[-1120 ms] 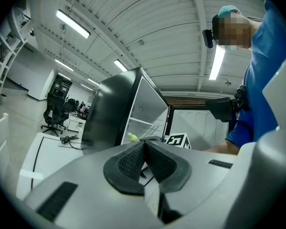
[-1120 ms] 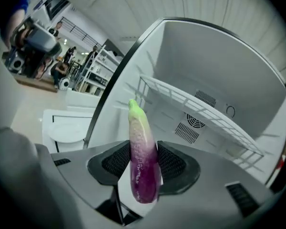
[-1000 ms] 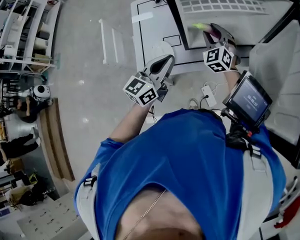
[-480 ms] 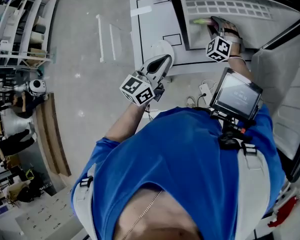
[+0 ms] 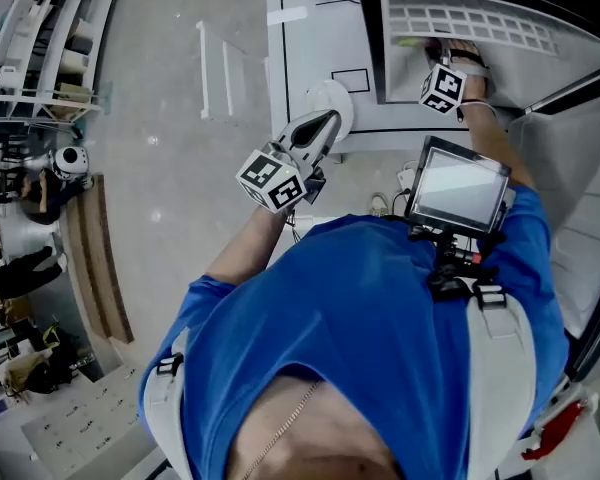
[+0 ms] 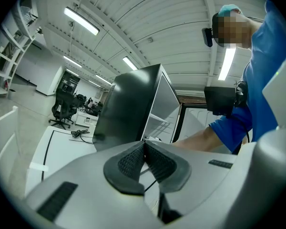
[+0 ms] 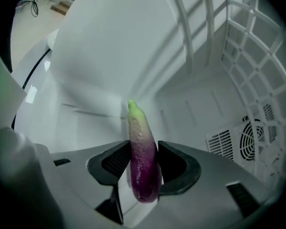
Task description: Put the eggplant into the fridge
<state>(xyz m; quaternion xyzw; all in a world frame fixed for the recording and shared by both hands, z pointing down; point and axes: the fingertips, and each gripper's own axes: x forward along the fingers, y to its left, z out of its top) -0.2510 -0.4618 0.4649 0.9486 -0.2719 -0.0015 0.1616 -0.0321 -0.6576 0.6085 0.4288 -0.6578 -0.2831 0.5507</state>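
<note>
The eggplant is purple with a pale green tip. My right gripper is shut on its purple body, and the tip points away from the camera. In the head view this gripper reaches into the open fridge, and the eggplant's green tip shows just left of it. The fridge's white inner wall lies behind the eggplant. My left gripper hangs outside the fridge, in front of its left side. Its jaws are shut with nothing between them.
A wire shelf and a fan vent line the fridge interior on the right. The fridge door stands open at the right. A white platform with black lines lies left of the fridge. A screen hangs on the person's chest.
My right gripper has carried the eggplant deeper into the fridge, rolling as it went. The left gripper has hardly shifted.
</note>
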